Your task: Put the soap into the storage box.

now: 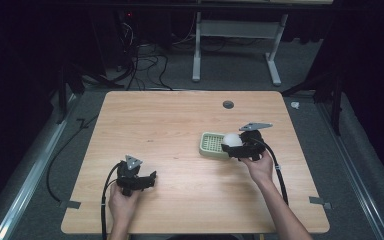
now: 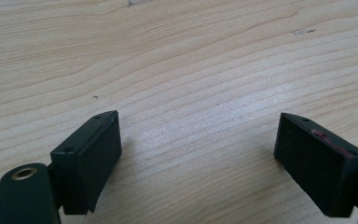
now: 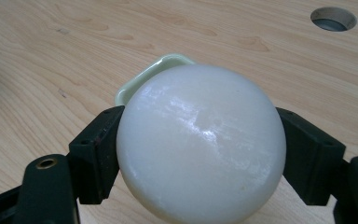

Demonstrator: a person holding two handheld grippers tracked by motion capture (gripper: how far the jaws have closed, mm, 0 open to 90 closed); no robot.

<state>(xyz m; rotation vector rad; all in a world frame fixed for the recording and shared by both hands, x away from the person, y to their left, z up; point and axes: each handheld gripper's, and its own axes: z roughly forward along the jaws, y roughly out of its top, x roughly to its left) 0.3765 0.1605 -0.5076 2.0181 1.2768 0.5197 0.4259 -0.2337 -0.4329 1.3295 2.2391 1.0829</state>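
Our right gripper has its jaws clamped on both sides of a round white soap bar, and it's held up right over the near edge of a pale green slotted soap dish. In the high view that dish sits on the right half of the wooden worktop, with a small round hole further back. Our left gripper is spread wide with nothing between the jaws, low over bare wood near the front left.

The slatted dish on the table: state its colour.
Pale green; the dish shows best in the high view.
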